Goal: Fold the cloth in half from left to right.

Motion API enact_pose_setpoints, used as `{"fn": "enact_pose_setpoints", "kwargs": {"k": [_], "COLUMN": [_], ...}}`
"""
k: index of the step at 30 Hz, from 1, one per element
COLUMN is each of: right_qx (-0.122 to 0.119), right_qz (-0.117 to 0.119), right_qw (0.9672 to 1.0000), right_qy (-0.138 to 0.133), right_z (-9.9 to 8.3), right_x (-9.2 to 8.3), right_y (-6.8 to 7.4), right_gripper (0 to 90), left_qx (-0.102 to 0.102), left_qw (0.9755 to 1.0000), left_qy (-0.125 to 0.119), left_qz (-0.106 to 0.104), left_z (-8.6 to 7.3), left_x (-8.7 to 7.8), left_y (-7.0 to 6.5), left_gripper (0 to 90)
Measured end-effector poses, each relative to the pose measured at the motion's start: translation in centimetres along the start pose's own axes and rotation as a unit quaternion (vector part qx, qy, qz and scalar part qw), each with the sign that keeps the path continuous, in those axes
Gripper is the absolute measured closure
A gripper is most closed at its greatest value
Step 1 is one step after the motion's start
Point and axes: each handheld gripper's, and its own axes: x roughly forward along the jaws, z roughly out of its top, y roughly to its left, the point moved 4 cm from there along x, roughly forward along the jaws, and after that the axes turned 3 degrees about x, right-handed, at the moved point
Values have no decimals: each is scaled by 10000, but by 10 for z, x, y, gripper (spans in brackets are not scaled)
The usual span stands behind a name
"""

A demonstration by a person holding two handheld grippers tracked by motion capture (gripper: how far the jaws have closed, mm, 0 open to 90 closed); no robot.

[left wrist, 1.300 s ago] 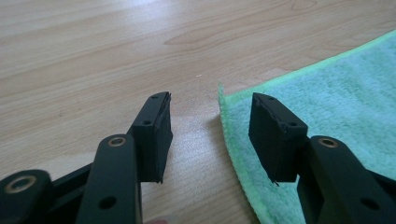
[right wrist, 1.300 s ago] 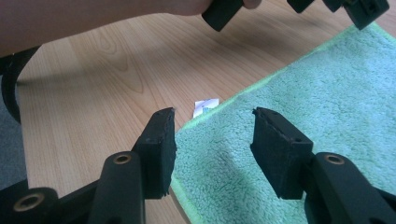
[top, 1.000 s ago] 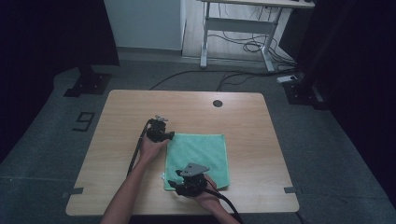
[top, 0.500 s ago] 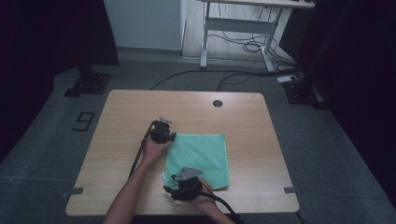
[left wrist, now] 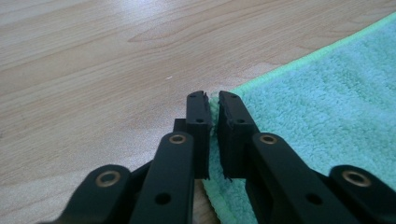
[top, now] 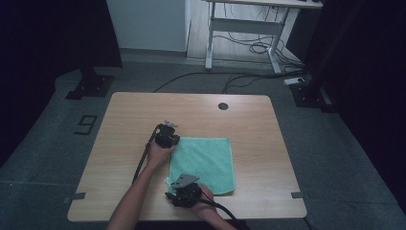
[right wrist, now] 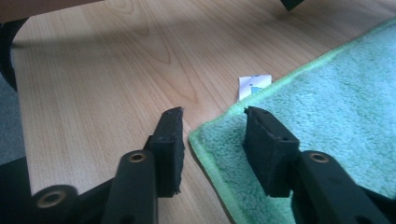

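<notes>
- The high view is dim and soft, with near-black areas at upper left and down the right side.
- The left gripper view is bright; glare whitens the wooden table [left wrist: 93,56] along the top edge, and the bottom of the frame is blurred.
- The right gripper view is evenly lit, with a dark shadow band at upper left.
</notes>
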Motion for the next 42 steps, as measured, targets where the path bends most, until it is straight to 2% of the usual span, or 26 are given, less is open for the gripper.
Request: {"fn": "enact_pose_setpoints", "kwargs": {"k": [1,4,9,12,22,28,37,42], "right_qx": [0,-171,-56,-5,40,78,124,192], "right_qz": [0,-196,-268,-224,-102,-45,17,-29], "right_qw": [10000,9997,9996,9997,9999,9994,9983,9978], "right_qy": [0,-2,-12,-10,-95,-335,-578,-637], "right_z": [0,0,-1,-1,1,8,15,15], "right_x": [0,0,-1,-2,-6,-15,-25,-30], "right_y": [0,3,-1,-4,-4,-3,-1,-7], "right_gripper": [587,650,798,840,851,851,851,852], "left_qx": [0,52,70,92,24,-10,148,80], "left_qw": [10000,10000,9999,9999,9994,9989,9980,9973], "left_qy": [0,13,-74,-111,-343,-442,-578,-678], "left_qz": [0,40,31,14,-102,-179,-201,-282], "left_z": [0,0,2,3,10,16,27,32], "left_x": [0,-2,-5,-7,-22,-31,-47,-55], "left_y": [0,0,-1,-2,-4,-4,-11,-11], "left_gripper": [846,864,873,879,886,886,886,886]}}
